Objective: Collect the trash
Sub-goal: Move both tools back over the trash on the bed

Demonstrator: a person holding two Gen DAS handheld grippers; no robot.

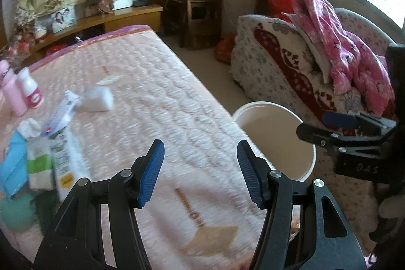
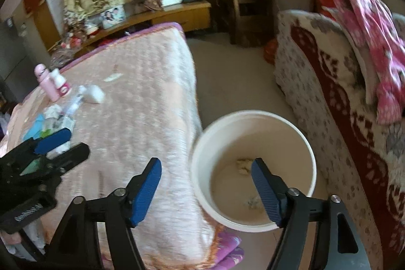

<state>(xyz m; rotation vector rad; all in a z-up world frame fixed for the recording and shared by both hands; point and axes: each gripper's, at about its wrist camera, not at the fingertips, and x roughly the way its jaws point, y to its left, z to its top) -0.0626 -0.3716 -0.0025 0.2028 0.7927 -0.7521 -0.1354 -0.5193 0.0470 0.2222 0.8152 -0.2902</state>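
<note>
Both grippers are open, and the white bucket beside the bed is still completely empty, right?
Not quite. Both the left gripper and right gripper are open, but the white bucket beside the bed already holds crumpled scraps, as the right wrist view shows.

Pink quilted bed (image 1: pixel 157 103) — bottles (image 1: pixel 22 90), wrappers (image 1: pixel 58 143), crumpled tissue (image 1: pixel 97 99).

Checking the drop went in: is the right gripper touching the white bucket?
Apart. The right wrist view shows the right gripper open and empty above the white bucket, whose floor lies well below.
</note>
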